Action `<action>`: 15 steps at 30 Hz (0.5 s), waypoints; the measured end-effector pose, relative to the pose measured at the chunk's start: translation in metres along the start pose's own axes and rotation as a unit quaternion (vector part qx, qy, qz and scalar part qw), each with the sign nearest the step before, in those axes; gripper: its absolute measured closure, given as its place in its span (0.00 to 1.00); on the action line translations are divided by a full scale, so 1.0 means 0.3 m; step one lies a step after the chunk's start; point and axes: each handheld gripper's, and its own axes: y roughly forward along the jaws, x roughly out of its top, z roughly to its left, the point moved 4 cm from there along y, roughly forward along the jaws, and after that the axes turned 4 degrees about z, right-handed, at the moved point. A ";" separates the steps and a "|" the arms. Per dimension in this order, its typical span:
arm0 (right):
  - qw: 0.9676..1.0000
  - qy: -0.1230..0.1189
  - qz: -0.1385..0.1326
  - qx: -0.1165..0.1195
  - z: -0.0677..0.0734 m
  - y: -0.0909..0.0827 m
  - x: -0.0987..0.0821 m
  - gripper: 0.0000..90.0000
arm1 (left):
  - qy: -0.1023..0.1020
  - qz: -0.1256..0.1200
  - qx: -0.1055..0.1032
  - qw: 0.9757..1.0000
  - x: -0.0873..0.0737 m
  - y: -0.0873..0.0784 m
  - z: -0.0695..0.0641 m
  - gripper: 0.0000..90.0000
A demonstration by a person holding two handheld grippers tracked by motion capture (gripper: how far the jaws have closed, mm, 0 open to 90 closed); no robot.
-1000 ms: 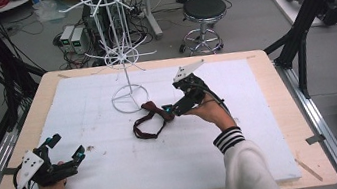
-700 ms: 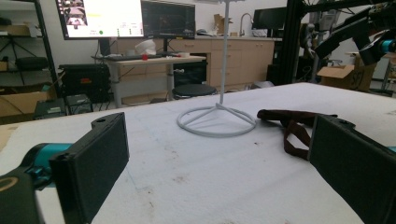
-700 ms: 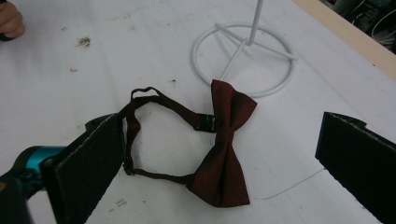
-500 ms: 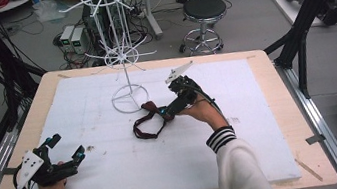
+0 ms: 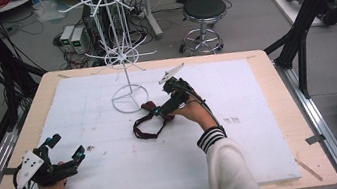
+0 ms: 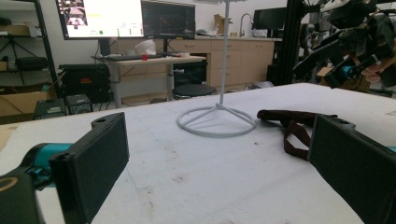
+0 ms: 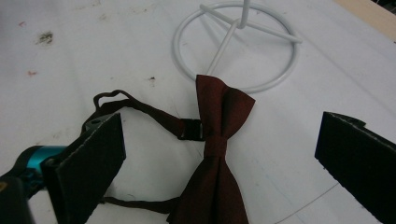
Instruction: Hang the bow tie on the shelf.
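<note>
Right gripper [image 5: 162, 111] hovers directly over the bow tie [image 7: 219, 154], jaws spread wide with one on each side of the knot and nothing between them yet. Compared with one second ago, the right hand [image 5: 194, 111] has travelled toward the rack [image 5: 124, 68] and lowered, so the jaws now straddle the bow tie instead of standing off to its side. This places the work at the end of the approach; the grasp is judged to be the next action, not yet made.

Bow tie location: flat on the white mat [image 5: 263, 136], its upper wing touching or just overlapping the ring base of the rack, its strap [image 7: 140, 109] looping away from the rack on the side nearer the person. The strap clasp [image 7: 190, 129] sits just beside the knot.

Left gripper [image 5: 66, 149] rests on the mat well away from the rack, near the person's edge, jaws also wide apart and empty. Its position matches the earlier frames.
</note>
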 end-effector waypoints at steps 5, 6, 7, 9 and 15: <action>1.000 0.000 0.010 -0.007 -0.005 0.030 -0.004 0.01 | 0.000 0.000 0.000 1.000 0.000 0.000 0.000 0.06; 1.000 0.004 0.011 -0.006 -0.004 0.033 -0.004 0.03 | 0.000 0.000 0.000 1.000 0.000 0.000 0.000 0.06; 1.000 0.001 0.013 -0.009 -0.005 0.037 -0.005 0.05 | 0.000 0.000 0.000 1.000 0.000 0.000 0.000 0.06; 1.000 0.001 0.016 -0.009 -0.005 0.043 -0.006 0.05 | 0.000 0.000 0.000 1.000 0.000 0.000 0.000 0.06; 0.999 0.000 0.030 -0.013 -0.014 0.059 -0.016 0.05 | -0.001 -0.001 0.000 1.000 0.000 0.000 -0.001 0.06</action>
